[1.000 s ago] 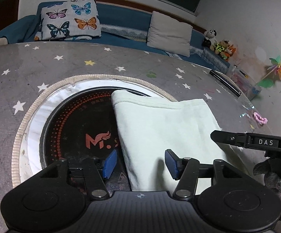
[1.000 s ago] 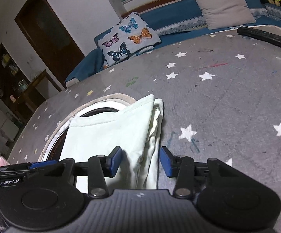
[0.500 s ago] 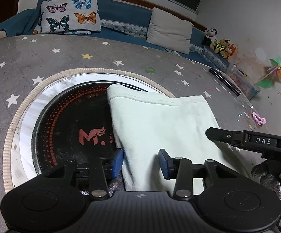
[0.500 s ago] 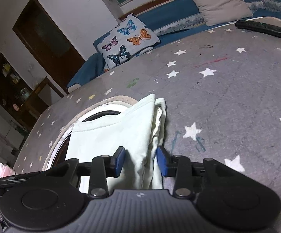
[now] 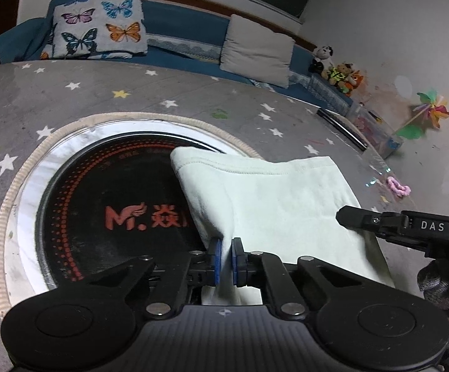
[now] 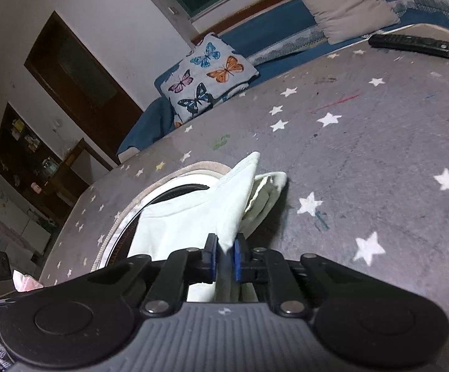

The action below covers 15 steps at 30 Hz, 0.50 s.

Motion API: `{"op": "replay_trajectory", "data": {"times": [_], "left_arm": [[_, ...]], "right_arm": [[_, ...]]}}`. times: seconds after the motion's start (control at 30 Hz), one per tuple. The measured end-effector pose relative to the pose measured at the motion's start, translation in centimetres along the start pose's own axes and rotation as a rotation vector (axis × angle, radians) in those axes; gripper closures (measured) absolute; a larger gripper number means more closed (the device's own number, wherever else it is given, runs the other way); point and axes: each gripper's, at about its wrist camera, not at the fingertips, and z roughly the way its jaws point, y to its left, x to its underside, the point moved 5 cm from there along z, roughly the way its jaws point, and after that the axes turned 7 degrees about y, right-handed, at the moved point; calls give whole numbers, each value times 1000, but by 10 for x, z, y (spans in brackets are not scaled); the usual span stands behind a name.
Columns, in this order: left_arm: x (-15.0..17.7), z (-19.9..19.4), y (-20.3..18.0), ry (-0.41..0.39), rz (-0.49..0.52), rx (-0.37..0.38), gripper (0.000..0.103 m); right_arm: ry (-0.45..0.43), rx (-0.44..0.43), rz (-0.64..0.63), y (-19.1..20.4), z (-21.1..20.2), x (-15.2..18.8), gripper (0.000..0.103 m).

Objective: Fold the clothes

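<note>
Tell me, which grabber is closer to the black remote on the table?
Right. The right gripper pinches the pale cloth on the side toward the remote. The left gripper pinches the cloth's other side, over the black cooktop.

Pale mint-green folded garment, stitched hem. Blue pads on the black left gripper and black-and-grey right gripper. Grey tablecloth ahead, white and yellow stars. Black round cooktop left of the left gripper, red dot rings and logo. Beyond: butterfly-print pillow, grey cushion, blue sofa.
</note>
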Motion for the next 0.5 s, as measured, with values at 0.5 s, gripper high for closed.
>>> {"op": "replay_trajectory", "data": {"times": [0.5], "left_arm": [[3,4,-58,-11,87,24,96]], "right_arm": [[-102,97,39,-31,-68,8,94]]}}
